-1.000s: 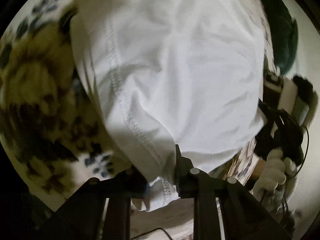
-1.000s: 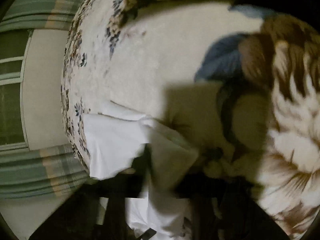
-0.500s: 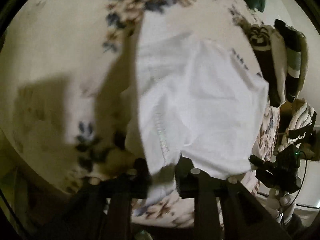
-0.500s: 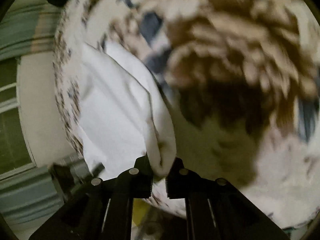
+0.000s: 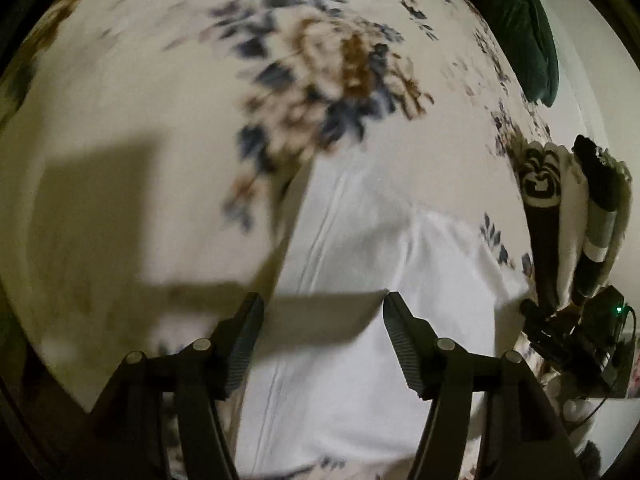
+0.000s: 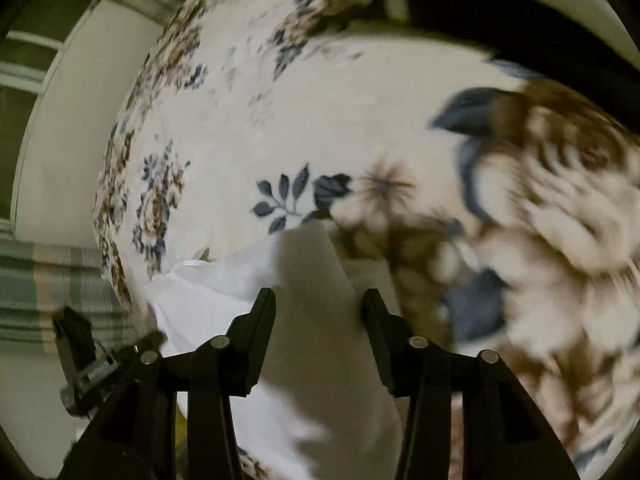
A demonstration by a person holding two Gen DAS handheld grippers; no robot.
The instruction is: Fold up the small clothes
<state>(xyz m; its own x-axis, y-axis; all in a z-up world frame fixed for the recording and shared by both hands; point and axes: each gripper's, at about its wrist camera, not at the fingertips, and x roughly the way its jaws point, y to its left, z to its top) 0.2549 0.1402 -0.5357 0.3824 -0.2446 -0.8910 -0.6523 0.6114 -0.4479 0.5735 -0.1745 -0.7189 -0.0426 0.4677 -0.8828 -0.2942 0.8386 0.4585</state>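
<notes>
left hand-held gripper [image 5: 322, 304] | just opened, released white garment [image 5: 360, 360] onto bedspread [image 5: 160, 100]

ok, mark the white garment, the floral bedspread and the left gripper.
white garment [image 5: 360, 392]: left wrist view, flat middle panel.
floral bedspread [image 5: 132, 92]: left wrist view, bare cream area.
left gripper [image 5: 322, 312]: left wrist view, between open fingertips.

Bed w/ a cream floral blanket [image 5: 160, 92] fills most of both views; blue and brown flower print, big blurred brown bloom [image 6: 560, 208] toward the right in the right wrist view. Light is dim and warm, w/ hard-edged dark shadows on the blanket. Pale floor [image 6: 68, 128] beside the bed edge. Green-and-cream striped curtain [image 6: 44, 288] at lower left, more of it at top left. Dark green cushion [image 5: 524, 36] at the far top right in the left wrist view, plain pale wall [image 5: 588, 80] next to it.
</notes>
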